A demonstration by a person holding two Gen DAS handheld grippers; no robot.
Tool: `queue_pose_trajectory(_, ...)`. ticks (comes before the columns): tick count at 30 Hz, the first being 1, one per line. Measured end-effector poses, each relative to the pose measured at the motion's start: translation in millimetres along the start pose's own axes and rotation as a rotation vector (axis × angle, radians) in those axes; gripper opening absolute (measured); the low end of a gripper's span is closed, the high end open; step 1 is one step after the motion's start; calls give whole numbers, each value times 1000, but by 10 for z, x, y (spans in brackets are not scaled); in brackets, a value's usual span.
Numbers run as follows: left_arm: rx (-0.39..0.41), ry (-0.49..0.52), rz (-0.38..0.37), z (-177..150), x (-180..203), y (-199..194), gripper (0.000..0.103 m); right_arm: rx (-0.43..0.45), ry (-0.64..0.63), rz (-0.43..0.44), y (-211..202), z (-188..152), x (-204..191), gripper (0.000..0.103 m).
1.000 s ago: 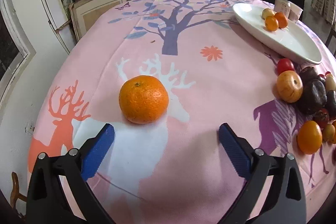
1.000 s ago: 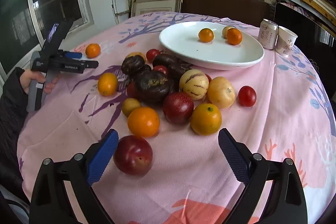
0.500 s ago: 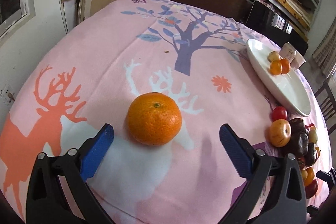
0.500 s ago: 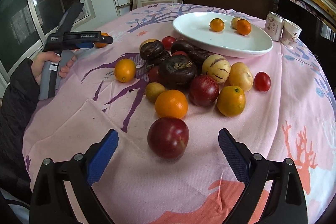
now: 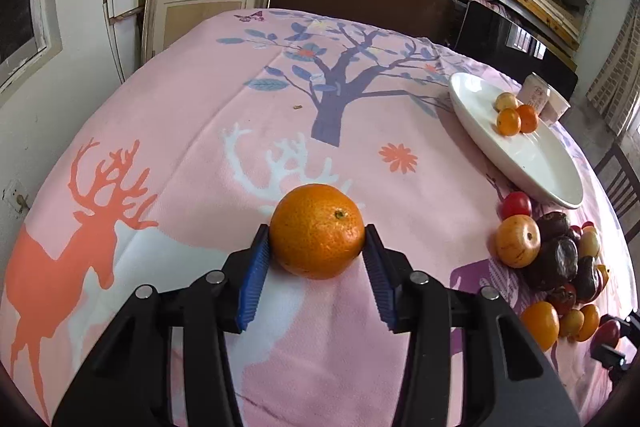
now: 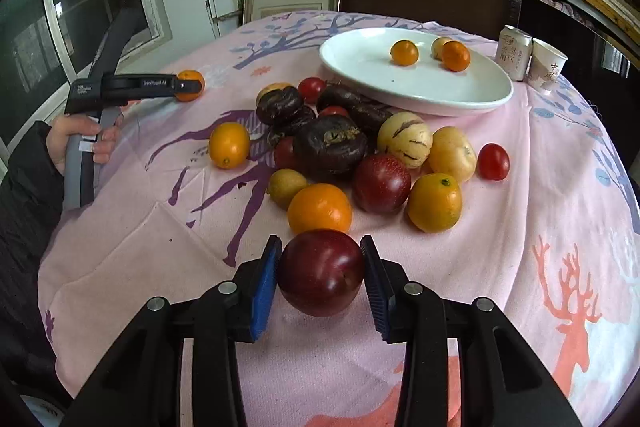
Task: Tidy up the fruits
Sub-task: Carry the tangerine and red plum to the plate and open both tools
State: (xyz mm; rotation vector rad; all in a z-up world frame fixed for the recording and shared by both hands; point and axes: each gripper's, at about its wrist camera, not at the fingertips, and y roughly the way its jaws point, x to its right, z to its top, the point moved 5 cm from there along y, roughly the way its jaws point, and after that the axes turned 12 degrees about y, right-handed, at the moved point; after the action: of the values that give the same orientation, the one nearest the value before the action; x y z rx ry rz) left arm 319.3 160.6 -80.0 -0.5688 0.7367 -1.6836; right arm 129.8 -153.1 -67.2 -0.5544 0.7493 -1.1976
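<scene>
My left gripper (image 5: 316,247) is shut on an orange mandarin (image 5: 317,230) that rests on the pink tablecloth; the same gripper and mandarin (image 6: 191,85) show at the left of the right wrist view. My right gripper (image 6: 320,267) is shut on a dark red plum (image 6: 321,271) at the near edge of the fruit pile. A white oval plate (image 6: 440,95) at the back holds three small orange and yellow fruits (image 6: 405,52); the plate also shows in the left wrist view (image 5: 532,155).
A pile of mixed fruits (image 6: 332,147) lies between my right gripper and the plate: oranges, dark purple fruits, striped yellow ones, red tomatoes. A drink can (image 6: 516,51) and a paper cup (image 6: 549,65) stand right of the plate. Chairs and shelves lie behind the table.
Both grippers moved forward and closed: the left around the mandarin, the right around the dark red plum. Both were open before.
</scene>
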Motion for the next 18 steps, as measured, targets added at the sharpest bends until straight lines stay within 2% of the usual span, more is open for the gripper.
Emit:
queue_pose_trajectory(5, 29, 123, 35, -13, 335, -198, 45, 36, 11, -16, -130, -17, 66, 41)
queue_pose_trajectory(9, 58, 165, -36, 40, 740, -374, 46, 80, 27, -37, -213, 57, 138, 41)
queue_pose_trajectory(13, 72, 247, -66, 180, 1179, -441, 46, 125, 94, -43, -280, 275, 311, 41)
queue_pose_trajectory(15, 45, 223, -116, 311, 1309, -398, 46, 149, 135, -49, -297, 425, 419, 41)
queue_pose_trajectory(18, 16, 112, -172, 563, 1382, -282, 46, 206, 168, -30, -326, 700, 574, 41)
